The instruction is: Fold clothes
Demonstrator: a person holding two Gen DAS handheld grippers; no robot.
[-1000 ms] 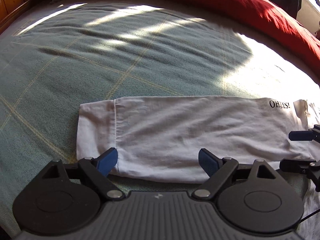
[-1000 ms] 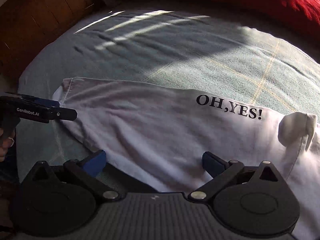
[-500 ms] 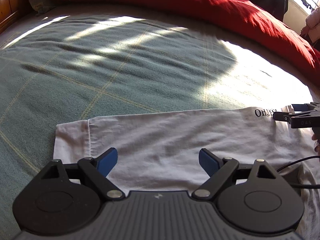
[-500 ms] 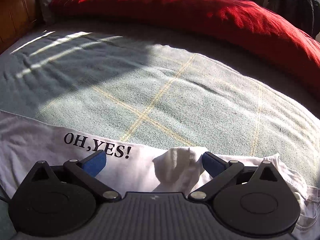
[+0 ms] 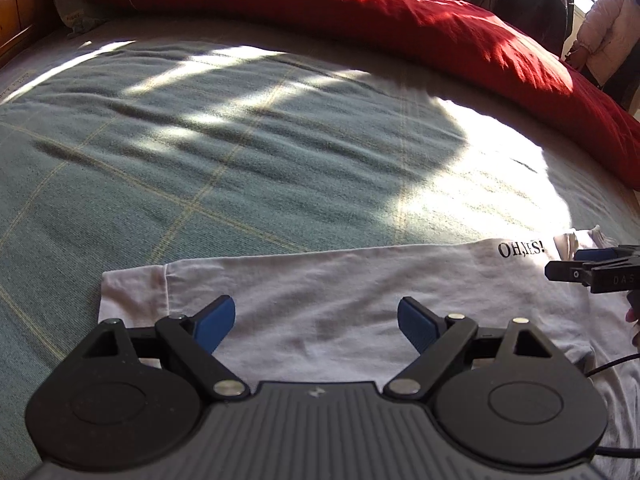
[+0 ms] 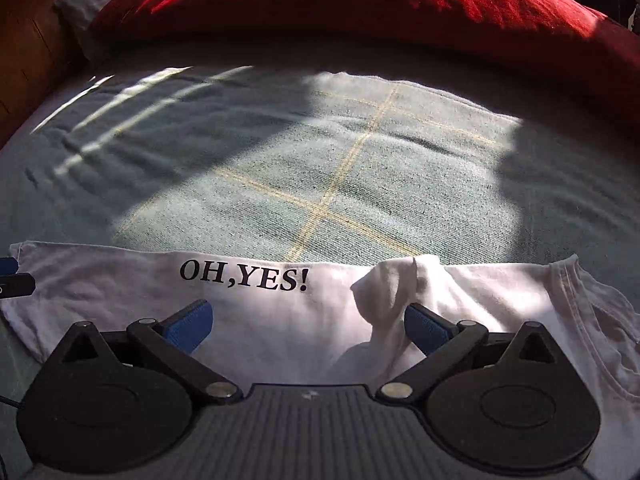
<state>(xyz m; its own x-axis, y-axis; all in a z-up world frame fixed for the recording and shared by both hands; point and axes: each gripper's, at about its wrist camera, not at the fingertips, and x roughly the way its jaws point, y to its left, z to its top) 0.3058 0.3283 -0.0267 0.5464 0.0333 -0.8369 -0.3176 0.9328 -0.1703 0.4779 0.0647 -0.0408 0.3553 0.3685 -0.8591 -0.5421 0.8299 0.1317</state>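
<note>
Right wrist view now looks at the collar end of the white T-shirt (image 6: 280,320); a second ago it was over the hem end, so the right tongs (image 6: 306,326) have slid along it. Left tongs (image 5: 316,324) barely shifted. Both stand wide, nothing gripped. Shirt lies folded into a long strip on the bed (image 5: 240,168), long axis left-right, hem left, neckline right, "OH,YES!" print (image 6: 244,277) upright.

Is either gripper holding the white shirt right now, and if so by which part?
Nothing is held. The left gripper and right gripper both hover over the white shirt with jaws wide open.
</note>
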